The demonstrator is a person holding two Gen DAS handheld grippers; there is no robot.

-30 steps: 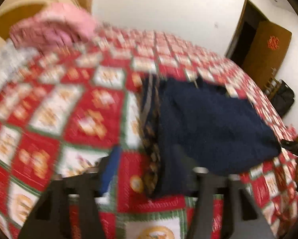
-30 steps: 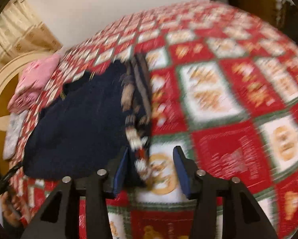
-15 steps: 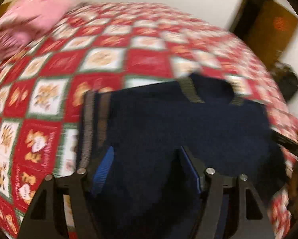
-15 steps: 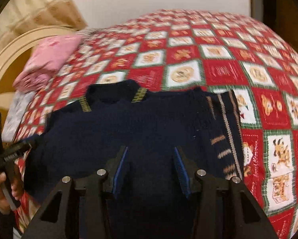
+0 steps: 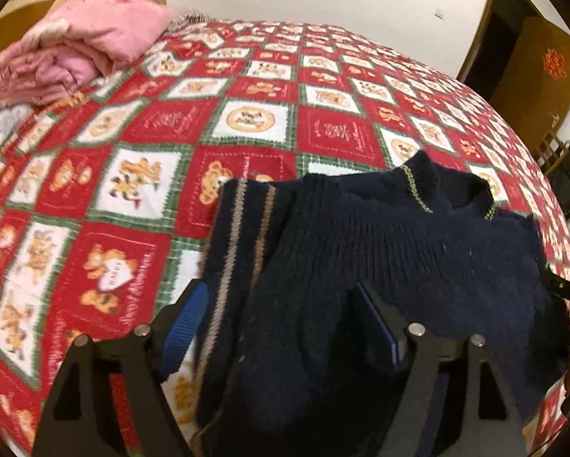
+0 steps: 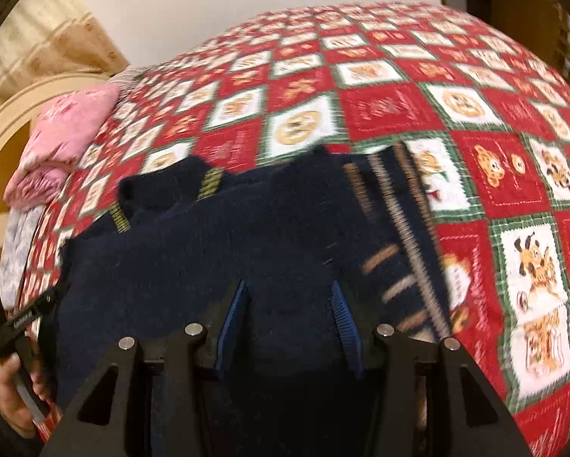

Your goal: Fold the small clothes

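Tongs first: your left tongs (image 5: 281, 327) were spreading, the sweater (image 5: 380, 259) lying loose between the pads, not pinched. Your right tongs (image 6: 288, 327) stood part-spread over the knit; whether they gripped it could not be told. Sweater lay part-folded on the bed quilt (image 5: 151, 129), striped sleeve (image 5: 243, 236) laid over the body. Advice: let go fully, then lift clear without dragging the fold.

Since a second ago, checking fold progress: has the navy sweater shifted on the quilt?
Yes. The navy sweater now lies collar-up toward the pink blanket end; earlier its striped hem faced left.
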